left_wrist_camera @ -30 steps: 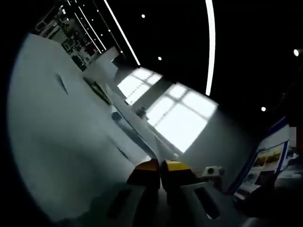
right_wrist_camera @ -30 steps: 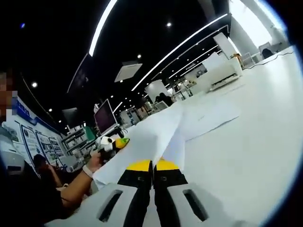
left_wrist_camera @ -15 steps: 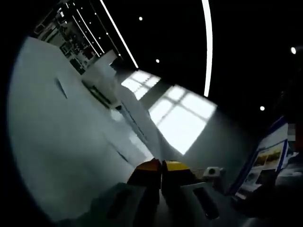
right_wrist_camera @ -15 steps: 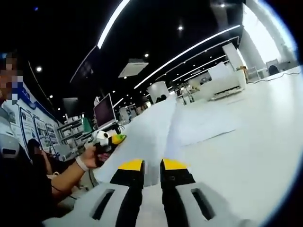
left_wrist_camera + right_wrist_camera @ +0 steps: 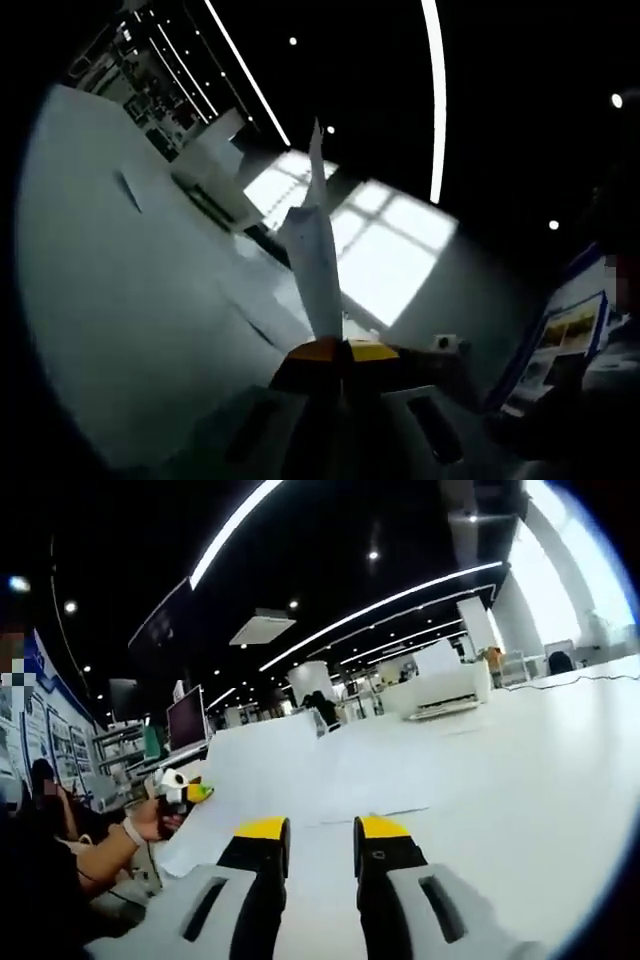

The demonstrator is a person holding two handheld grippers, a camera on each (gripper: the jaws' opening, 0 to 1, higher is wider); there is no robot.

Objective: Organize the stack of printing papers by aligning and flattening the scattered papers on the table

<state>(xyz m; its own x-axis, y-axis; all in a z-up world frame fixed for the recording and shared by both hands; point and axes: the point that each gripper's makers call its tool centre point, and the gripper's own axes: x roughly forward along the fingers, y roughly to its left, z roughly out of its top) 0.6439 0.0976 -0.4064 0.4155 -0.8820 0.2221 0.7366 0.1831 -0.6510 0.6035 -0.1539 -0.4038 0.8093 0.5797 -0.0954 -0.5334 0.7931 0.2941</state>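
Left gripper (image 5: 338, 352): jaws clenched on a white paper sheet (image 5: 318, 250), edge held upright.
Right gripper (image 5: 320, 832): jaws parted, nothing held.
White paper stack (image 5: 300, 780): lay on white table (image 5: 520, 770), one end lifted.

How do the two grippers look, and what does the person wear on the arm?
Each gripper has two black jaws with yellow tips on light grey bodies with dark slots: the right gripper and the left gripper. In the right gripper view the left gripper shows white with a yellow-green tip. The person's wrist carries a pale band, and the sleeve is dark.
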